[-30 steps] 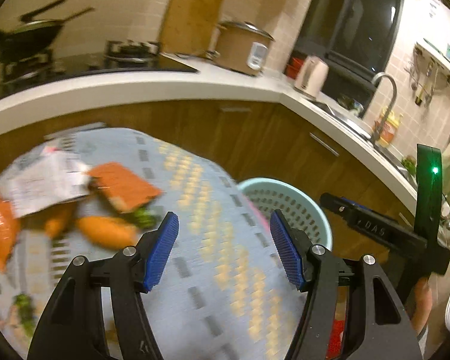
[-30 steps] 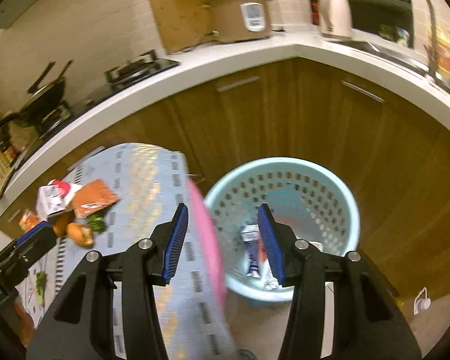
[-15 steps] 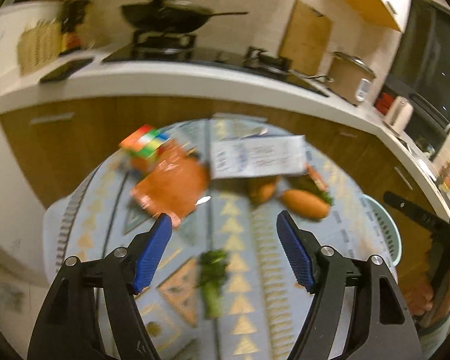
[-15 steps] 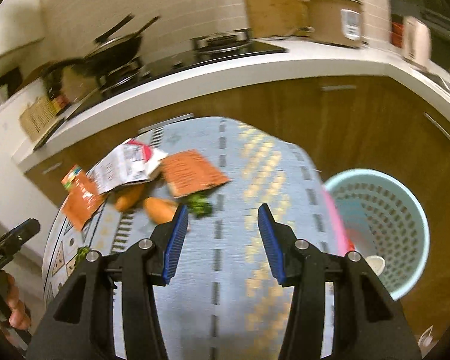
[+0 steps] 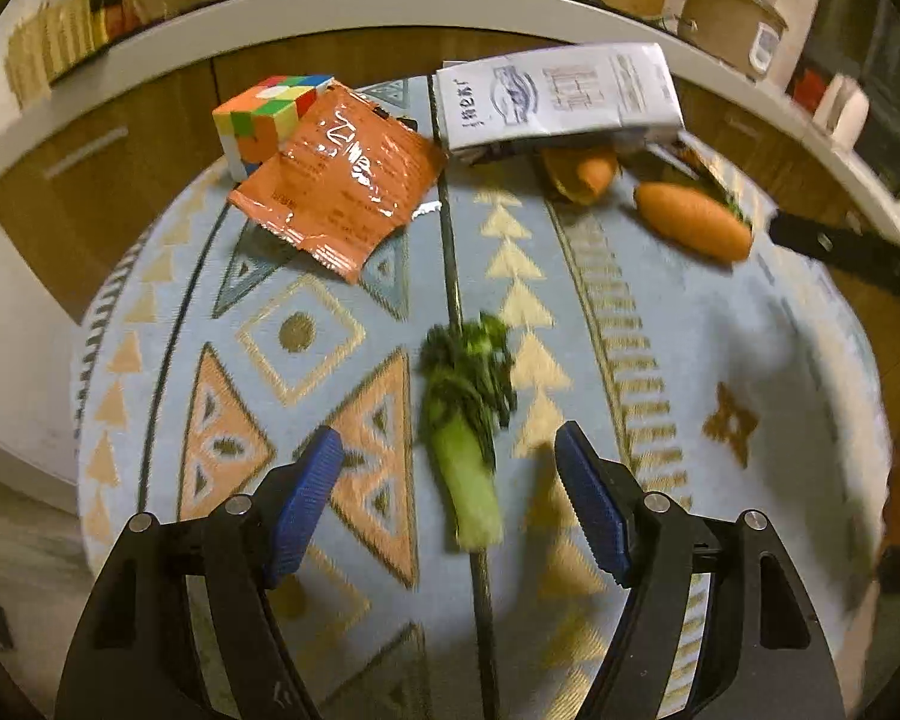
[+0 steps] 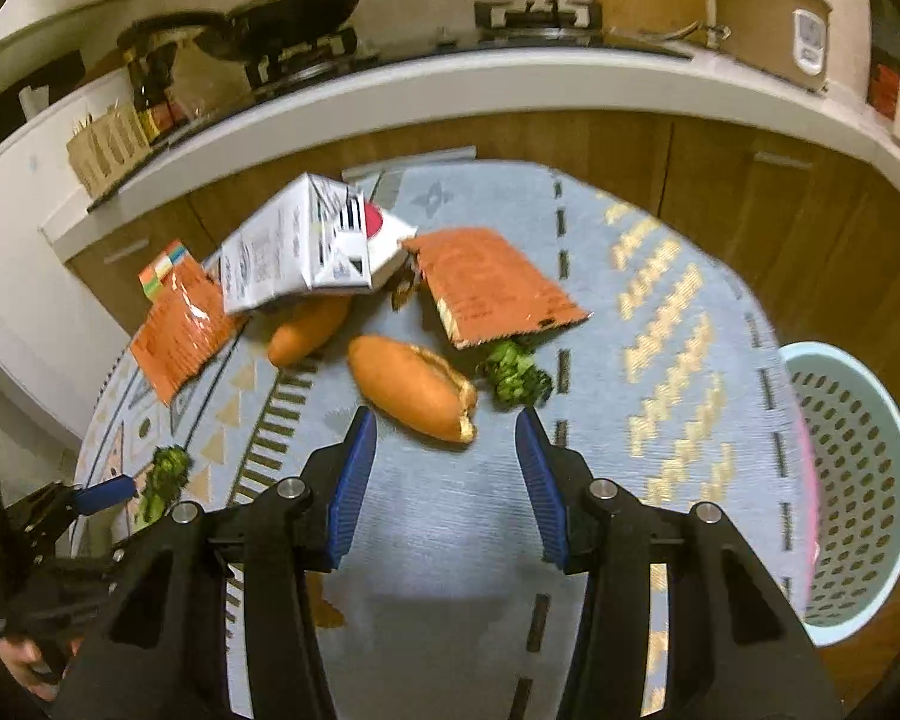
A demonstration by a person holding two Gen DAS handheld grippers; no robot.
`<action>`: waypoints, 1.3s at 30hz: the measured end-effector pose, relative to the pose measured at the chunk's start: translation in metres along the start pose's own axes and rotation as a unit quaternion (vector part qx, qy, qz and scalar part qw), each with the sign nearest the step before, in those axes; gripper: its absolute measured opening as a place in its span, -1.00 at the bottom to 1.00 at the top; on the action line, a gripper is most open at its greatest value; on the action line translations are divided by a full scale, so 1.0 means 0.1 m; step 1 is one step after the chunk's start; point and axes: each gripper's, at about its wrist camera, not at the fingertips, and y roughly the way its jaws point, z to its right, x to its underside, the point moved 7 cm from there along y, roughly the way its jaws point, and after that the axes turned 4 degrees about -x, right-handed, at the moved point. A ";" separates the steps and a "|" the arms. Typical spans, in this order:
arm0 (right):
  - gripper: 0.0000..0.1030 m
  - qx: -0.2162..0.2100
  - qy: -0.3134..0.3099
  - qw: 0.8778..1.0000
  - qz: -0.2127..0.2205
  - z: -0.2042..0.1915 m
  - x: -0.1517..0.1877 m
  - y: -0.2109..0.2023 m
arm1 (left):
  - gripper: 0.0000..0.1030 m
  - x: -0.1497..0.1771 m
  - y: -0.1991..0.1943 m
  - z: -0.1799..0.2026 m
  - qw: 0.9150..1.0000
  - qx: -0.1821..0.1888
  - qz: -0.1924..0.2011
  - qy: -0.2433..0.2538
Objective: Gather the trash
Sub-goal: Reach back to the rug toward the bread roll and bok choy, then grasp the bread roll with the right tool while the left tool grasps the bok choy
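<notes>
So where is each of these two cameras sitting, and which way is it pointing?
Left wrist: on the left hand-held gripper, looking down its open blue fingers at a green stalk on the table.
Right wrist: on the right hand-held gripper, open, looking down at a bread roll; basket at right.
Shared: carton, roll, stalk; each view shows the other gripper.

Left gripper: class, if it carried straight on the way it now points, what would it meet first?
Probably the leafy green stalk lying on the patterned tablecloth, centred between the left gripper's open jaws; depth is uncertain.
</notes>
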 end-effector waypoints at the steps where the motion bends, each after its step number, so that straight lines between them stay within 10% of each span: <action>1: -0.13 -0.001 0.000 1.000 -0.006 0.00 0.01 0.05 | 0.35 0.04 -0.02 0.01 1.000 -0.017 0.000 0.002; 18: -0.38 -0.078 -0.050 0.995 -0.043 -0.53 0.16 0.23 | -0.22 0.14 -0.16 0.09 1.000 -0.021 0.019 0.003; 23: -0.30 -0.053 -0.047 0.997 -0.042 -0.47 0.18 0.16 | -0.20 0.11 -0.14 0.07 1.000 -0.013 0.023 -0.006; 26: 0.19 -0.041 -0.036 0.998 -0.037 -0.44 0.06 0.20 | -0.20 0.09 -0.12 0.06 1.000 -0.010 0.025 -0.009; 36: 0.20 -0.002 -0.034 0.999 -0.040 -0.44 -0.05 0.66 | -0.70 0.04 -0.09 0.13 0.998 -0.041 0.039 0.008; 39: -0.02 0.002 -0.035 0.998 -0.042 -0.44 -0.06 0.68 | -0.71 -0.01 -0.15 0.13 0.998 0.003 0.052 -0.019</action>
